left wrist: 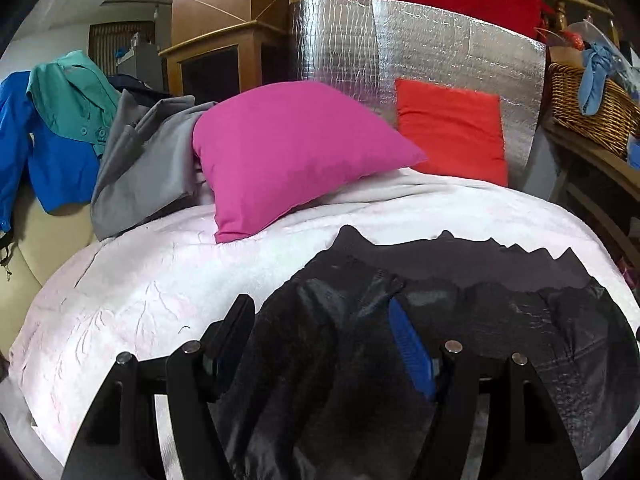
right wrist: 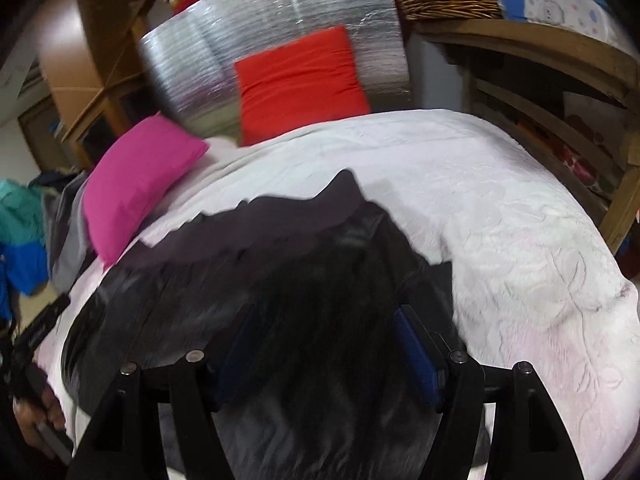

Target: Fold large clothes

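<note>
A large black shiny garment (left wrist: 500, 320) lies spread on the white quilted bed cover (left wrist: 140, 280), its far edge jagged and purplish. My left gripper (left wrist: 320, 320) is open, its blue-padded fingers (left wrist: 412, 352) apart with a bunched fold of the garment between them. In the right wrist view the same garment (right wrist: 280, 280) fills the middle. My right gripper (right wrist: 326, 328) is open, blue pads (right wrist: 416, 356) wide apart over the black cloth near the bed's right side. The view is motion-blurred.
A pink cushion (left wrist: 288, 152) and a red cushion (left wrist: 452, 128) lean at the bed head against a silver foil board (left wrist: 400, 40). Grey, teal and blue clothes (left wrist: 132, 148) pile at left. A wicker basket (left wrist: 592, 100) and wooden shelf (right wrist: 560, 92) stand at right.
</note>
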Tool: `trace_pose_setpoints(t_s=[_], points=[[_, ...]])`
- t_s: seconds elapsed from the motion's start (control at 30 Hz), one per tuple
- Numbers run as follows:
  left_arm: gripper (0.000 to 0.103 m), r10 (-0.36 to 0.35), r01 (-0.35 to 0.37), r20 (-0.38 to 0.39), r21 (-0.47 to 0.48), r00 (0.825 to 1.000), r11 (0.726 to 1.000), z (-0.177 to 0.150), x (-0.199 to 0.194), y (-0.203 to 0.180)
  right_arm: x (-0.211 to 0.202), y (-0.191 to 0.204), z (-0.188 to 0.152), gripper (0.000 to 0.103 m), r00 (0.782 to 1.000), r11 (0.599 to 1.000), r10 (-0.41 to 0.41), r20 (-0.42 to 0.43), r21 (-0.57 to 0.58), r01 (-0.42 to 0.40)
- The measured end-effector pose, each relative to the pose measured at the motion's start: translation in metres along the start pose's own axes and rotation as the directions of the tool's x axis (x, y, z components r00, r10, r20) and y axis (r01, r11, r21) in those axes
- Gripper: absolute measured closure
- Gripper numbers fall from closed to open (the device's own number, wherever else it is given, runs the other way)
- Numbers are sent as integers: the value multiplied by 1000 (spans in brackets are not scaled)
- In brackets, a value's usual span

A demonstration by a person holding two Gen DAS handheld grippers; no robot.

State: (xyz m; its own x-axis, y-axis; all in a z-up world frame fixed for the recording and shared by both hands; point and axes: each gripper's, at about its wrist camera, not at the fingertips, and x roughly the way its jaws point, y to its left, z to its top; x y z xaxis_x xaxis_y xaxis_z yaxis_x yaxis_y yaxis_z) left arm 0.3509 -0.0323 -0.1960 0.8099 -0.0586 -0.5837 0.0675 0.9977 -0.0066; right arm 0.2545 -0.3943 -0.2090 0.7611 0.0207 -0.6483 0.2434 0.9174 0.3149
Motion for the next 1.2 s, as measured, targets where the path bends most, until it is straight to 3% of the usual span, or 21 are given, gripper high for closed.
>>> trace_pose_setpoints(t_s=[0.3, 0.57, 0.73, 0.97, 1.0, 1.1, 1.2], points=[[32, 20, -21, 19, 18, 1000, 1000, -3, -8, -5, -2, 11, -13, 30, 998, 999, 49, -24, 4, -49], [32, 45, -46, 27, 9, 999, 999, -1, -9, -2, 39, 16, -25, 30, 982, 1000, 15, -188, -18, -19], [32, 73, -74, 38, 22, 997, 997, -1, -13, -2, 39, 20, -26, 30, 982, 999, 1, -189, -41, -9], [32, 99, -100, 30, 20, 995, 995, -1, -13, 8, 27, 18, -18, 30, 985, 996, 83, -152, 23, -81], [32, 100, -101, 29, 19, 995, 995, -1, -13, 10, 27, 19, -17, 33, 984, 995, 96, -147, 25, -94], [32, 102, -103, 20, 22, 995, 994, -2, -14, 13, 22, 37, -19, 60, 979, 989, 147, -145, -9, -149], [32, 70, -70, -17, 19, 997, 997, -8, -13, 15, 25, 53, -29, 60, 964, 979, 193, -181, -37, -203]])
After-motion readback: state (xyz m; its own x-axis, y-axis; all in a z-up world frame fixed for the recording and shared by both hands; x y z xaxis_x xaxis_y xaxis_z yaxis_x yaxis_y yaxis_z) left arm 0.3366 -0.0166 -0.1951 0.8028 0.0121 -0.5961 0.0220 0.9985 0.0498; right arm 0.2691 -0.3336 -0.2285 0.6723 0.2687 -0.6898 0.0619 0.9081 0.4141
